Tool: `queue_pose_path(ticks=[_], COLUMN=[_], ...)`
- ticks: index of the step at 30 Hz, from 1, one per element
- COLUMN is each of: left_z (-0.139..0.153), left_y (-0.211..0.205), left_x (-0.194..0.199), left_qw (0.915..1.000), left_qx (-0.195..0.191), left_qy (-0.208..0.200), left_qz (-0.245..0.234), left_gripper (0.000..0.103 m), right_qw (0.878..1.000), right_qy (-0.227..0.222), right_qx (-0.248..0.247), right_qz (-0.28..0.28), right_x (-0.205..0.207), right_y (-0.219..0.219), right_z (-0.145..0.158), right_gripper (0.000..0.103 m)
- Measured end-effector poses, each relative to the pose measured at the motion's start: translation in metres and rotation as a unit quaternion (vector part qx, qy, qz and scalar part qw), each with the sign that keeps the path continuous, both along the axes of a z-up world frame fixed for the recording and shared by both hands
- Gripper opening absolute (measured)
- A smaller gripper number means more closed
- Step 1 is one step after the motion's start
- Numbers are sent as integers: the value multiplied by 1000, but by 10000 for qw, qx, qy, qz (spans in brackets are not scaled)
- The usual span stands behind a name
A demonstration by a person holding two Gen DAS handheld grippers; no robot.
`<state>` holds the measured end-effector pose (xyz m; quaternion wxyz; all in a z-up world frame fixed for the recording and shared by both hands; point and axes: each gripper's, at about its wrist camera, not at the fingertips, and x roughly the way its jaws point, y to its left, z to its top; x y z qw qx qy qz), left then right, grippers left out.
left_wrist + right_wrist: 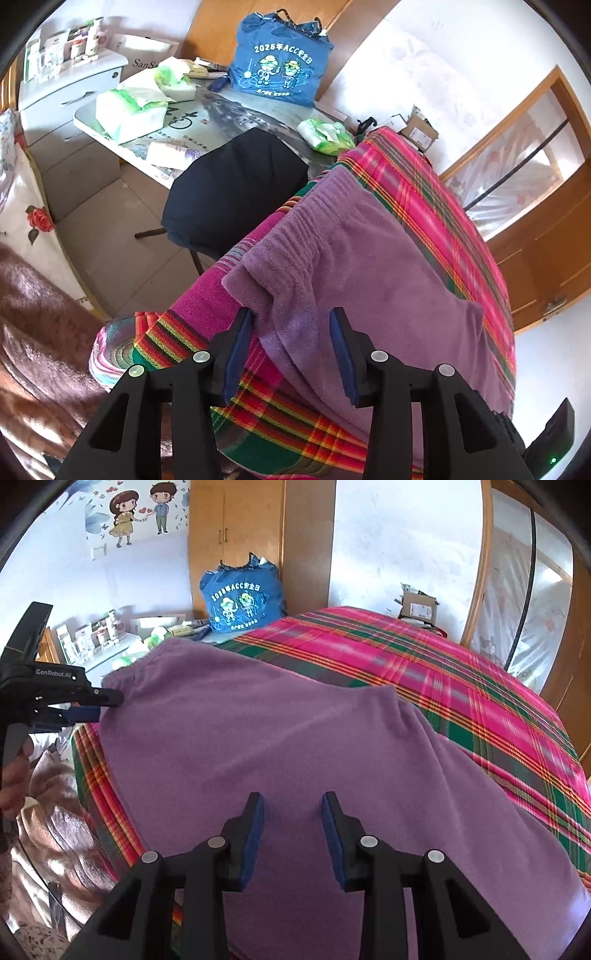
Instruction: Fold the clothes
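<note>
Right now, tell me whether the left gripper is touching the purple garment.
Cannot tell. In the right wrist view the left gripper meets the purple garment edge, but no view plainly shows contact.

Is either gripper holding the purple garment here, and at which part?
Neither: left gripper open at the purple garment's side edge near the waistband; right gripper open above it.

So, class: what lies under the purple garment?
The plaid sheet shows all round the purple garment, running beneath it. What lies under the sheet is covered.
</note>
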<state>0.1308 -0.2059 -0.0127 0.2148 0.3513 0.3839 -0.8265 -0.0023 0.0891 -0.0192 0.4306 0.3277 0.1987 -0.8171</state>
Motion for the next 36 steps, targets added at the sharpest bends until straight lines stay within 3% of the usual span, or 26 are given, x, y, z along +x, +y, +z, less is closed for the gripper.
queue_pose_path(ticks=[3, 8, 23, 36], left_z=[0, 3, 5, 14], left_y=[-1, 4, 5, 20], left_x=[-1, -3, -7, -11], left_qw=[10000, 9984, 9978, 9901], left_qx=[0, -484, -602, -1330], left_qy=[-6, -254, -189, -366], left_qz=[7, 165, 218, 268], left_gripper=[44, 44, 43, 38], right_qw=[10000, 9999, 9988, 9977], right_qy=[31, 89, 80, 21], right_qx=[-13, 3, -123, -64], right_qz=[36, 73, 467, 673], right_x=[3, 6, 23, 34], right_y=[-4, -11, -46, -67], right_z=[0, 0, 0, -1], right_gripper=[40, 40, 40, 40])
